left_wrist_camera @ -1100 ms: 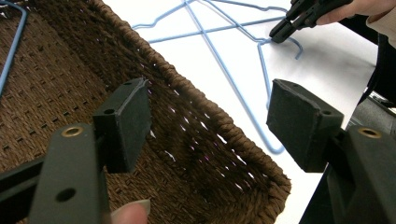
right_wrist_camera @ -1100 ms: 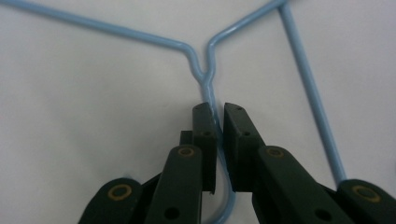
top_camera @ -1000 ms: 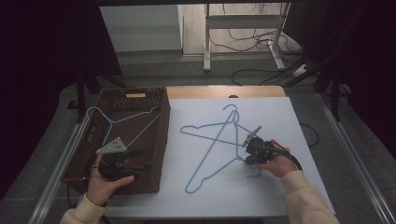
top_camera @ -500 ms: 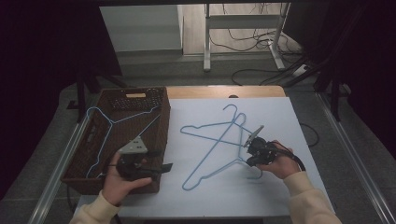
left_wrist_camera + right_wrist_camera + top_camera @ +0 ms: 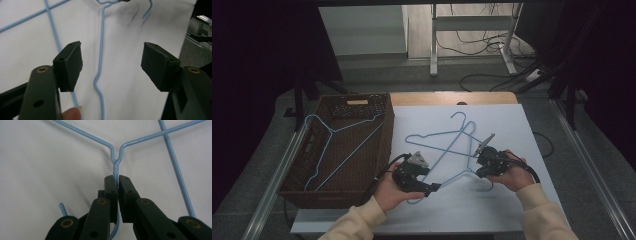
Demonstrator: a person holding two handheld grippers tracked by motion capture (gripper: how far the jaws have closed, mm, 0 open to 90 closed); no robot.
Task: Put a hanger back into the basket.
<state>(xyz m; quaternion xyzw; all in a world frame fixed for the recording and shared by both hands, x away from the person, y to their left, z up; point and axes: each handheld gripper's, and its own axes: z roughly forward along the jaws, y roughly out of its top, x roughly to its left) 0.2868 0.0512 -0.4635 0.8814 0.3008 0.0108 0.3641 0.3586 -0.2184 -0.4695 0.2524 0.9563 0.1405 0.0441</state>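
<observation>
Two blue wire hangers lie crossed on the white sheet covering the desk (image 5: 532,120). The right claw (image 5: 117,180) is clamped tight on the twisted neck of one hanger (image 5: 115,152) – the hook curls back beneath its jaws, the two shoulders spread away ahead. The left claw (image 5: 111,65) stands wide, its jaws having just closed a little, with nothing pinched; a kinked stretch of the same hanger's wire runs between the pads without touching either. The other hanger (image 5: 437,135) crosses just beside it (a third lies in the brown basket (image 5: 384,130)).
</observation>
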